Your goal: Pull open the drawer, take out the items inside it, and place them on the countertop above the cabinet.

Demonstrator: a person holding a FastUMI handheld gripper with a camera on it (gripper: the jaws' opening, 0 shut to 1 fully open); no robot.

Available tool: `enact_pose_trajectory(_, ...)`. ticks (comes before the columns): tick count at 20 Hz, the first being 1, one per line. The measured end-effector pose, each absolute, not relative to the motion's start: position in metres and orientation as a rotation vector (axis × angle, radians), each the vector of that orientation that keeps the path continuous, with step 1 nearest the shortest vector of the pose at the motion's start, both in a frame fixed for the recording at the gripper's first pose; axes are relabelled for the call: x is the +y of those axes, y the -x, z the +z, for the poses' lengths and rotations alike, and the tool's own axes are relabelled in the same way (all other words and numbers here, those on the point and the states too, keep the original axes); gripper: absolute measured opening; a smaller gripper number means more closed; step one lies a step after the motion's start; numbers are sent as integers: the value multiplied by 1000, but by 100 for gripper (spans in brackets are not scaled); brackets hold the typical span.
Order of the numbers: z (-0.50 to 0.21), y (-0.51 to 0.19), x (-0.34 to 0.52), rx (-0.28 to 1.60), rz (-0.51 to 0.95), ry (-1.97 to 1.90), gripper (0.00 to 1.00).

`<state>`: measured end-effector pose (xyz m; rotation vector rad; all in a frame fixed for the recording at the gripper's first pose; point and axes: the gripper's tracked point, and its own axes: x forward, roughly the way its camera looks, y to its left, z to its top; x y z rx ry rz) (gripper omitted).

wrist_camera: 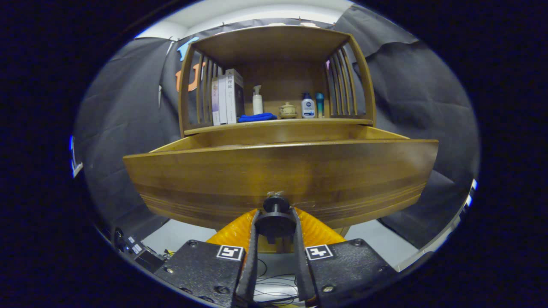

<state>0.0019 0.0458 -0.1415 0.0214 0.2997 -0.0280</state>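
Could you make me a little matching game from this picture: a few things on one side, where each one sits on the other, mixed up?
Things:
1. drawer knob
2. blue cloth
3. books
4. small lidded pot

Places:
A. standing at the shelf's left end
B. clamped between the fingers
C. mid-shelf, left of the white bottle with a blue cap
D. lying before the pump bottle

Pairs: 1-B, 2-D, 3-A, 4-C

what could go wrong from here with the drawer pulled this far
1. The gripper holds only the small knob between its fingers, so they may slip off.
2. The drawer looks well out; pulling further might tip or drop it.
3. The drawer front hides the inside, so reaching in is blind.
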Motion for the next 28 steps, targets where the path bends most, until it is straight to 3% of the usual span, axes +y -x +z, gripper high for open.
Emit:
enact_pose_trajectory(1,-140,2,46,303,-18,-54,43)
enact_pose_trajectory(6,-126,20,25,287,-37,-38,93)
enact_pose_trajectory(10,-107,42,20,296,2,-61,100)
enact_pose_trajectory(17,-26,49,-7,227,-27,-63,100)
enact_pose_trajectory(24,52,-10,4,247,7,-64,99)
enact_pose_trajectory(28,63,-66,11,361,-12,-71,99)
